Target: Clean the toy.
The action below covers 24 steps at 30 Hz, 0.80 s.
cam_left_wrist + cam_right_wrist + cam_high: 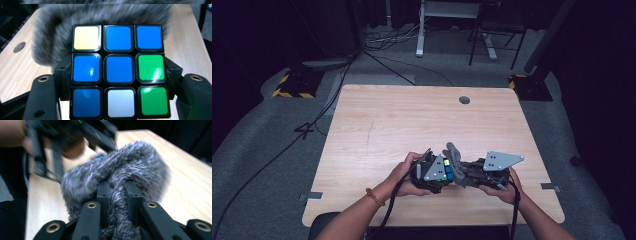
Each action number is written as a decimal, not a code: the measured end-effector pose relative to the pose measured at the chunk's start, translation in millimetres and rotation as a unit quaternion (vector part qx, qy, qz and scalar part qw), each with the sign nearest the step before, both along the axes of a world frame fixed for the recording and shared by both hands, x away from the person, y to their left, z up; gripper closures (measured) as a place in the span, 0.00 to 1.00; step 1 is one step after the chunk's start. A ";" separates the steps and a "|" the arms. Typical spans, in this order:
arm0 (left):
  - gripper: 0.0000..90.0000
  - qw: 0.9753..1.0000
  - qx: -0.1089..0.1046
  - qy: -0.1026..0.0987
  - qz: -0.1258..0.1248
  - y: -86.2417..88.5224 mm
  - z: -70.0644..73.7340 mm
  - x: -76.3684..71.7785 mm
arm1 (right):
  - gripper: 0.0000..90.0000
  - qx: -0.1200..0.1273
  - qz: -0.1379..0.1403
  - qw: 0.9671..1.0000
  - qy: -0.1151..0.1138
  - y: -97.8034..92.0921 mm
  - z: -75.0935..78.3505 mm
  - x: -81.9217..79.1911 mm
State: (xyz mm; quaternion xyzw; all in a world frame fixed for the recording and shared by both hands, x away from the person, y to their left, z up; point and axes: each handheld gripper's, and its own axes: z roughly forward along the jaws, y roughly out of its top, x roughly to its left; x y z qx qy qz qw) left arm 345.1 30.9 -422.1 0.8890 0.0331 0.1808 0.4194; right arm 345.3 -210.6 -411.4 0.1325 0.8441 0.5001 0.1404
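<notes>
- The left gripper (117,82) clamps a black-framed 3-by-3 puzzle cube with glossy coloured tiles (118,71), its 2 black jaws pressed against the cube's left and right sides.
- In the left gripper view the face toward the camera reads: top row yellow, blue, blue; middle row blue, blue, green; bottom row blue, white, green.
- The right gripper (117,195) pinches a fuzzy grey cloth (117,167) between its 2 jaws, which stand close together with the pile bulging above and around them.
- In the left gripper view that cloth (55,37) lies just behind the cube, touching or nearly touching its far side; it is blurred, so contact cannot be told for sure.
- In the high view the left gripper (432,172) and the right gripper (472,172) meet tip to tip, with the cube (445,170) and the cloth (455,157) between them.
- Both are over the near part of the light wooden table (377,120), each held in a person's hand.
- A round grey grommet (464,100) sits in the table top well beyond the grippers.
</notes>
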 end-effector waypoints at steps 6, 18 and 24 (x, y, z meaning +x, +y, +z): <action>0.37 1.000 -0.009 -0.003 -0.002 3.9 3.5 0.3 | 0.86 -0.023 -0.004 1.000 0.011 -0.9 -9.8 6.1; 0.37 1.000 -0.013 0.023 -0.003 -3.2 -2.4 0.5 | 0.86 0.004 -0.006 0.999 -0.046 2.1 5.8 -8.1; 0.37 0.999 -0.032 0.010 -0.004 3.0 6.6 -1.7 | 0.86 -0.027 -0.031 0.999 -0.007 -7.0 -9.2 7.5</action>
